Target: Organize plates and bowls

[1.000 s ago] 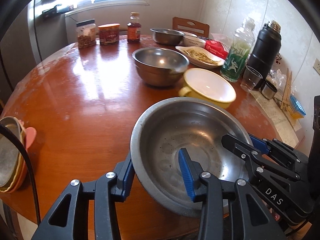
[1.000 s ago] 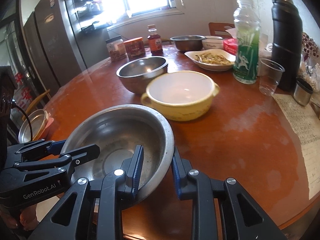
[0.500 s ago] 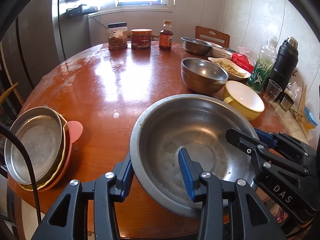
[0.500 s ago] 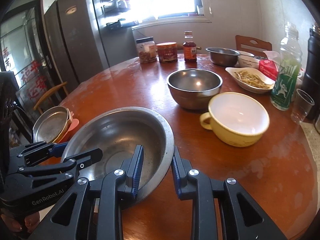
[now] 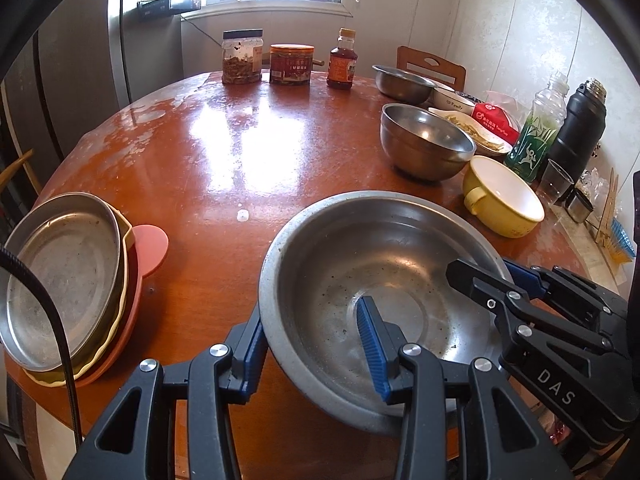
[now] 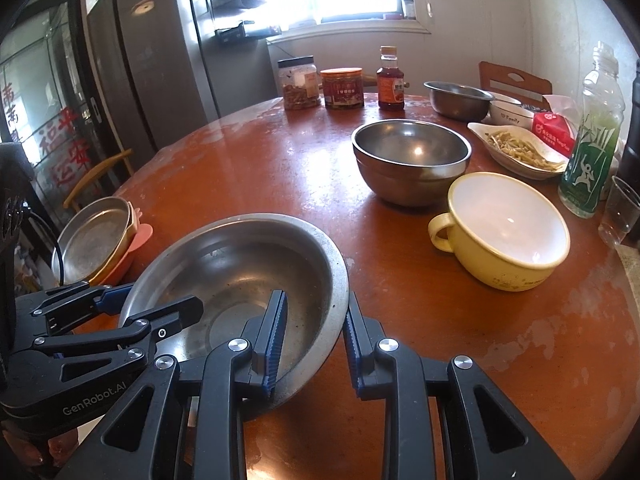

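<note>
Left wrist view: the left claw (image 5: pixel 316 340) is clamped on the near rim of a wide steel basin (image 5: pixel 384 264), one pad inside, one outside. The right claw (image 6: pixel 314 336) pinches the opposite rim the same way. The basin sits over the table (image 5: pixel 208 160), beside stacked plates (image 5: pixel 64 272).

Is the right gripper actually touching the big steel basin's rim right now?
Touching. The right wrist view shows the right gripper straddling the steel basin rim, one blue pad inside and one outside, both pressed against the wall.
</note>
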The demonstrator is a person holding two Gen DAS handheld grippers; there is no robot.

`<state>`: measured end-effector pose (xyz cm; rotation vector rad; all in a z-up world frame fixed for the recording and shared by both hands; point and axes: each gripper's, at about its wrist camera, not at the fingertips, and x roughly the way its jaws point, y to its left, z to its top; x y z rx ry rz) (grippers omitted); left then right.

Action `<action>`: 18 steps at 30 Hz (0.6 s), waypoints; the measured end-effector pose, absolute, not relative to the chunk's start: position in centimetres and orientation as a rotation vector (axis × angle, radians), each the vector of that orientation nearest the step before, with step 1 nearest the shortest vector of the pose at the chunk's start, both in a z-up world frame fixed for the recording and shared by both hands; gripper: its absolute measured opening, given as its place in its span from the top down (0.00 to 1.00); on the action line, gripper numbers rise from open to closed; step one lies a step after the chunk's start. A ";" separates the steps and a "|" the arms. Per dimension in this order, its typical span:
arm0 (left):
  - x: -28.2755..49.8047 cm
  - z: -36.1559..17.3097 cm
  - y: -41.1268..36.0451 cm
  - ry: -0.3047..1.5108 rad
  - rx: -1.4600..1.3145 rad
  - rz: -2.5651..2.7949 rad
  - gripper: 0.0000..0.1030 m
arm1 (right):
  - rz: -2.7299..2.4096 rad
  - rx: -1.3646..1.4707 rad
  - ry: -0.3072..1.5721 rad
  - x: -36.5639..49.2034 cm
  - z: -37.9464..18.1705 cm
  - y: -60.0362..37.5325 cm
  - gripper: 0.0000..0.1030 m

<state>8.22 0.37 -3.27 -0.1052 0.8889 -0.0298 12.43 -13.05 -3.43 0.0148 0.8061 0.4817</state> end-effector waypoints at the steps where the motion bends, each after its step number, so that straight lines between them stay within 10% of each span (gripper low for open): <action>1: 8.3 -3.4 0.4 0.889 -0.105 -0.029 0.58 | 0.481 0.016 0.810 12.5 -3.6 -13.1 0.73; 18: 8.6 -3.4 -0.3 0.882 -0.065 -0.028 0.58 | 0.500 0.052 0.830 12.8 -4.4 -13.5 0.68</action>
